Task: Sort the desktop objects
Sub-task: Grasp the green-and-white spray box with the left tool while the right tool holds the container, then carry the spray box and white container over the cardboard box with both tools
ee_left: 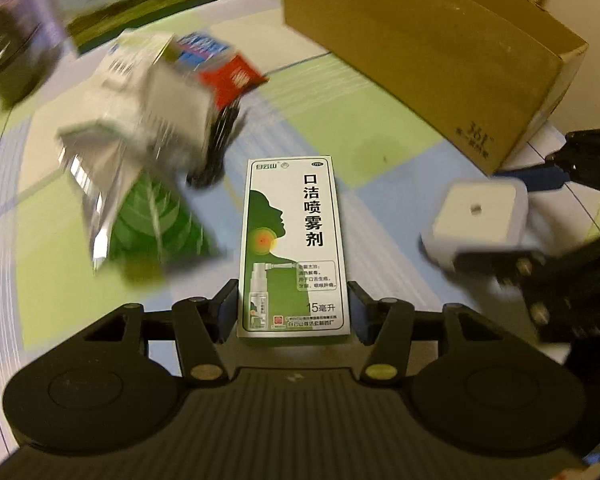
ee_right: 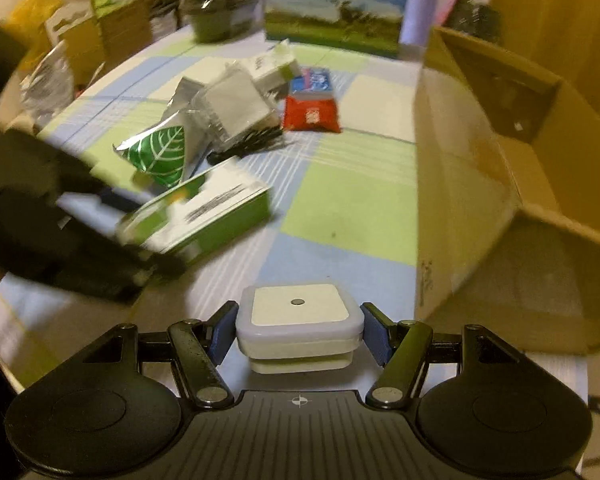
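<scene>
Left gripper [ee_left: 293,300] clamps a slim green-and-white carton [ee_left: 293,248]; right gripper [ee_right: 299,330] pinches a rounded white plastic square [ee_right: 298,322], cardboard box [ee_right: 500,184] close alongside.

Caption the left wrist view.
Left claw grips a green-and-white spray box above the checked tablecloth.

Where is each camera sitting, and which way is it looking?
Left wrist view: sits on the left claw, looking forward over the green spray box it holds, toward the pile and cardboard box; the right claw shows at the right edge.
Right wrist view: sits on the right claw, looking forward over the white square night light it holds, across the checked tablecloth; the left claw shows blurred at left.
Both views share the spray box, night light, green leaf packet and cardboard box.
</scene>
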